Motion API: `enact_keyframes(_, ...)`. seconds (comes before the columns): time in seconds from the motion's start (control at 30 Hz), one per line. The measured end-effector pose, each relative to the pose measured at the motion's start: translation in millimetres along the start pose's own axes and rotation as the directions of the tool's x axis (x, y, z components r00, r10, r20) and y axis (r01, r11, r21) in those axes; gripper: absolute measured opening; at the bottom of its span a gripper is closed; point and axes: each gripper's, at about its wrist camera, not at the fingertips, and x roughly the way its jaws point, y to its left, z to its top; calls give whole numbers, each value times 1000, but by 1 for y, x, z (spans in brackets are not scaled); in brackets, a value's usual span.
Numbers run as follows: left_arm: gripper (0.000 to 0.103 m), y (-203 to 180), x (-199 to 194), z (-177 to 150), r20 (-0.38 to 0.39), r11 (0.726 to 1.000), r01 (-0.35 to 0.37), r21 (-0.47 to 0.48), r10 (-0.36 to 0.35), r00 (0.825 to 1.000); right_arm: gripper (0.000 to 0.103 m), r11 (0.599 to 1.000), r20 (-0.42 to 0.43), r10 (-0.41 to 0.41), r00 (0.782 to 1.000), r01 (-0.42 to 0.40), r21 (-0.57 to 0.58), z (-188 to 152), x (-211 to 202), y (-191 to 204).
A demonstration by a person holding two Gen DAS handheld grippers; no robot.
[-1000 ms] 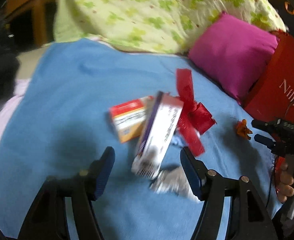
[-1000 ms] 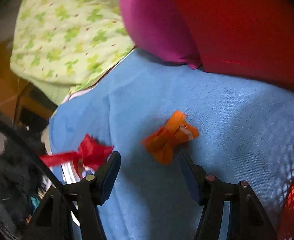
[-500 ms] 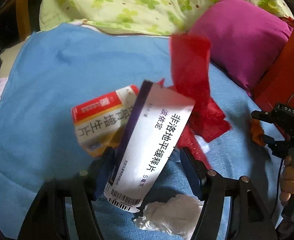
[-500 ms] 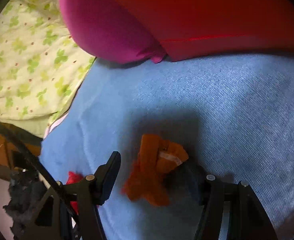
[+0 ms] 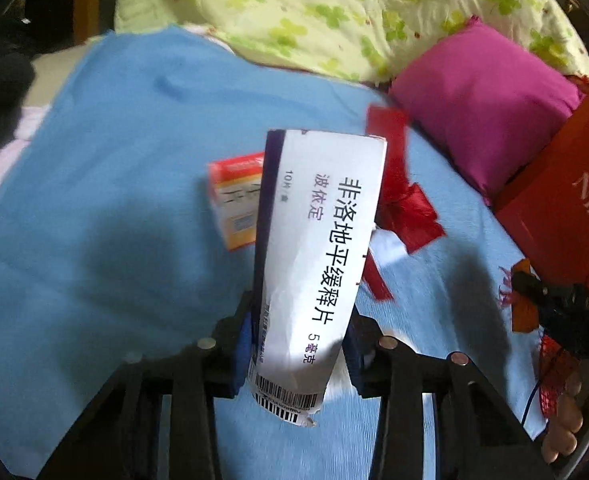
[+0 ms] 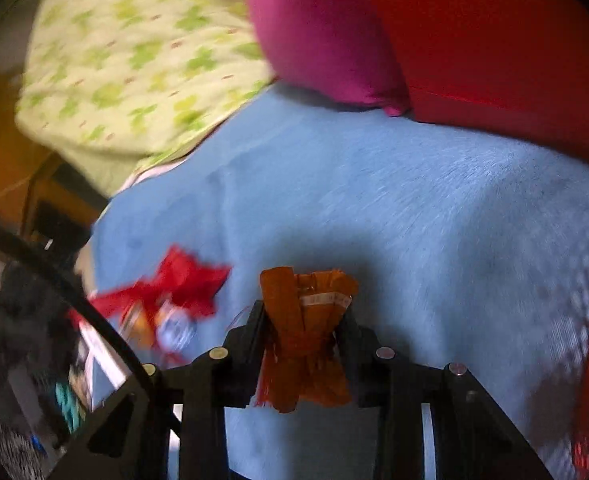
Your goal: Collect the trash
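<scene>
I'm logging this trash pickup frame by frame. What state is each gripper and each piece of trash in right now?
left gripper: closing, pads on the white medicine box
white medicine box: gripped at its lower end
right gripper: closing, pads on the orange wrapper
orange wrapper: crumpled, pinched
orange-and-red box: lying on the blue sheet, ungripped
red ribbon: loose on the sheet

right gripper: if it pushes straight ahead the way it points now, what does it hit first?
Beyond the orange wrapper that the closing right gripper already pinches, most likely the bare blue blanket. Nothing else shows in line before the pink pillow; depth is unclear.
</scene>
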Motion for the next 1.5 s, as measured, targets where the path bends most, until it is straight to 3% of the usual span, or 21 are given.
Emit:
enact_keyframes(0.37,41,-31,-117,-66,90,993,-100,58,95,991,36,958,21,157,987,-147,-248,-81,-104,62)
enact_keyframes(0.63,42,-78,-188,-93,212,975,-191,111,164,963,36,911,132,215,968,-150,-383,-118,-196,76)
enact_keyframes(0.8,42,-103,-224,-106,284,960,-245,138,198,938,36,901,184,241,953,-149,-407,-132,-236,71)
enact_keyframes(1.0,42,-127,-253,-115,350,943,-285,169,213,912,36,891,240,267,933,-144,-432,-141,-270,64)
enact_keyframes(1.2,43,-140,-266,-120,377,932,-311,186,224,898,36,886,271,284,920,-144,-441,-145,-286,60)
enact_keyframes(1.5,43,-156,-268,-125,379,922,-323,212,227,897,36,887,298,292,909,-141,-439,-146,-296,52)
